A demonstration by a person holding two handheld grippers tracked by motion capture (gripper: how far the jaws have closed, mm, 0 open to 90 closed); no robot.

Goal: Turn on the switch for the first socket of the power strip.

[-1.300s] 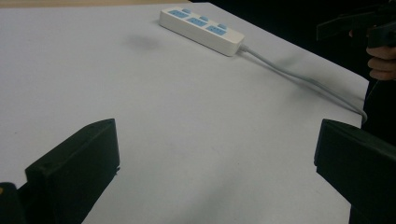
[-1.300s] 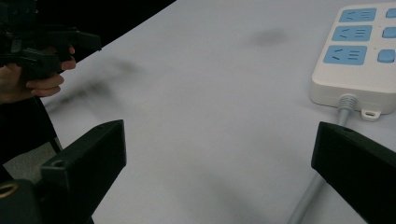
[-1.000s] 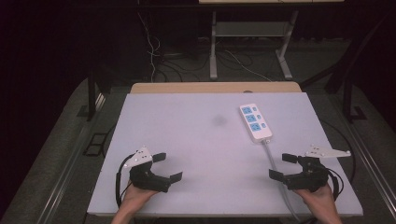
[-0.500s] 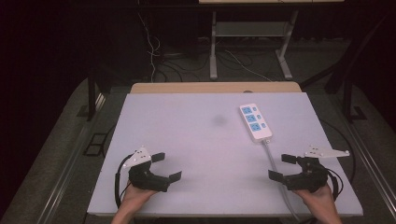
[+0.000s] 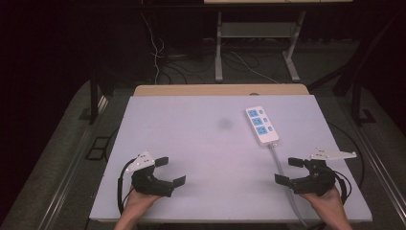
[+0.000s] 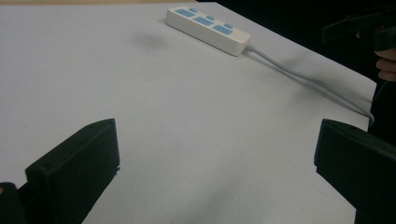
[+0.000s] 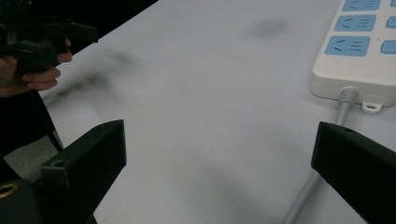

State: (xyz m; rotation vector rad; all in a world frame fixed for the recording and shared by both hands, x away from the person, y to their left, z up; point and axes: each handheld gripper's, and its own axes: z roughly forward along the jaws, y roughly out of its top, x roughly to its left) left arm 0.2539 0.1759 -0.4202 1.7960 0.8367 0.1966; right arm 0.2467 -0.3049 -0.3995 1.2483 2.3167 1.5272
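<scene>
Item 1. Pale grey-white rectangular worktop (image 5: 201,143), matte, with a tan wooden strip along its far edge. A faint dark smudge (image 5: 224,123) sits on the surface just left of the power strip.

Item 2. White plastic power strip with three blue socket faces (image 5: 261,125), lying flat on the far right part of the worktop, long axis running away from the person. Small blue switches sit beside each socket. Its grey round cable (image 5: 282,172) leaves the near end and runs across the worktop to the near edge, passing just left of the right gripper. In the right gripper view the strip (image 7: 362,44) lies ahead and to the right, with the cable (image 7: 322,158) running down toward the right-hand jaw.

Item 3. Black two-jaw left gripper (image 5: 171,171), held in the person's left hand (image 5: 139,203) at the near left of the worktop. Jaws spread wide, nothing between them, gripping nothing. In the left gripper view (image 6: 215,172) bare worktop fills the gap between the jaws; the power strip (image 6: 208,29) lies far ahead.

Item 4. Black two-jaw right gripper (image 5: 288,171), held in the person's right hand (image 5: 330,203) at the near right, a grey plate on top. Jaws spread wide and empty. Whether the jaws rest on the worktop cannot be told.
</scene>
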